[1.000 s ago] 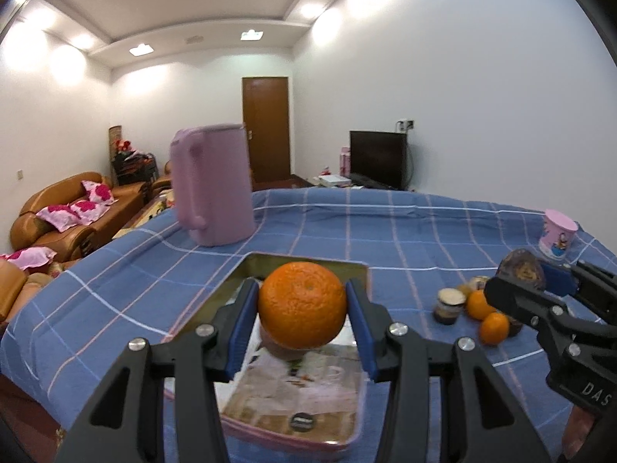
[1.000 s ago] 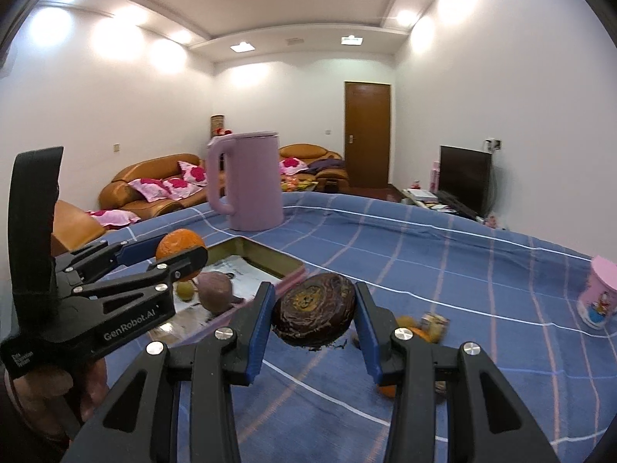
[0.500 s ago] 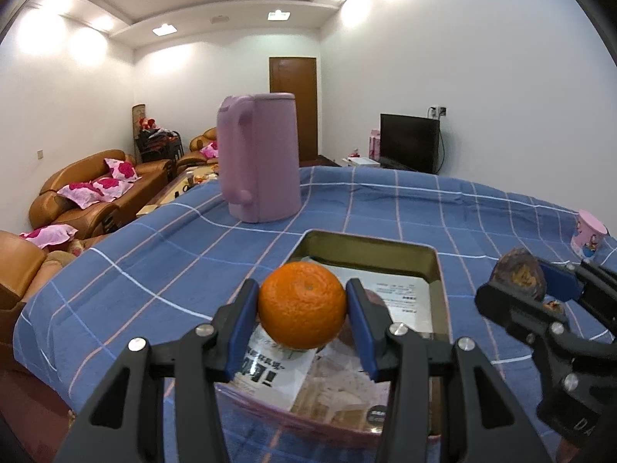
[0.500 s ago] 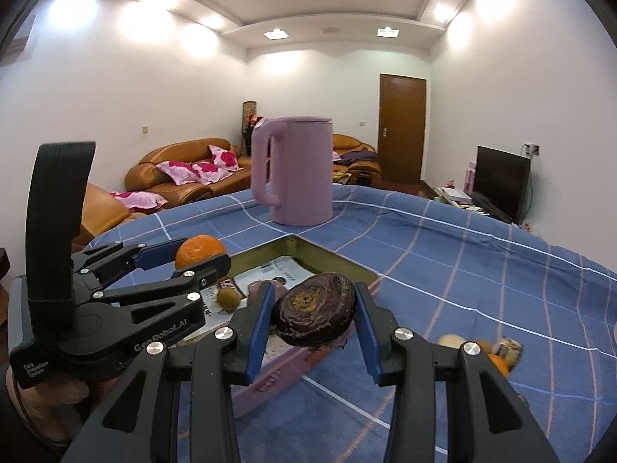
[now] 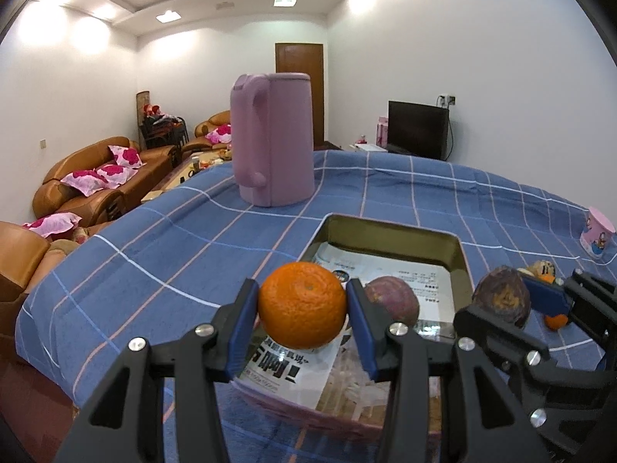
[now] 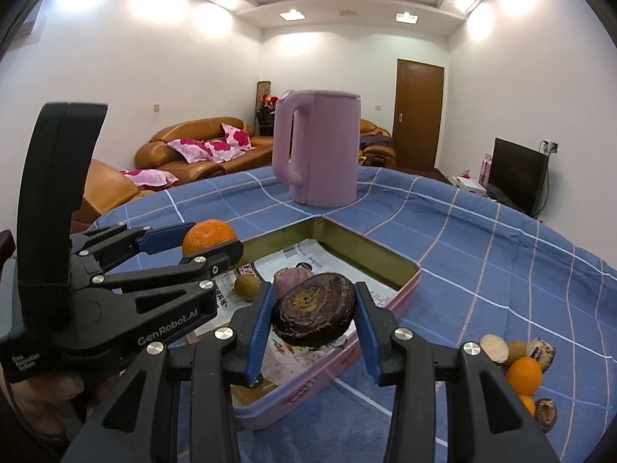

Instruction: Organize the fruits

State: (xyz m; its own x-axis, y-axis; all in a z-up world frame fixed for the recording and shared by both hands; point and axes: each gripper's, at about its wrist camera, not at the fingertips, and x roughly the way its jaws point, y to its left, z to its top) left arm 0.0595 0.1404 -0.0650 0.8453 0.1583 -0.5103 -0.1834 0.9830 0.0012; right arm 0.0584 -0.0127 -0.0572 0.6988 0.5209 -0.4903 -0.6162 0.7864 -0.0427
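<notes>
- The left gripper [image 5: 302, 305] has its jaws squeezed on a round orange [image 5: 302, 304], stem dimple facing up.
- The right gripper [image 6: 313, 314] has its jaws squeezed on a dark wrinkly fruit [image 6: 313, 314], lying flat, long side across the jaws.
- The tray [image 6: 405, 270] lies just below and ahead of both jaws; both are about as near.

orange [image 5: 302, 305]: held above tray [image 5: 389, 230] | dark wrinkled fruit [image 6: 313, 310]: held above tray
</notes>
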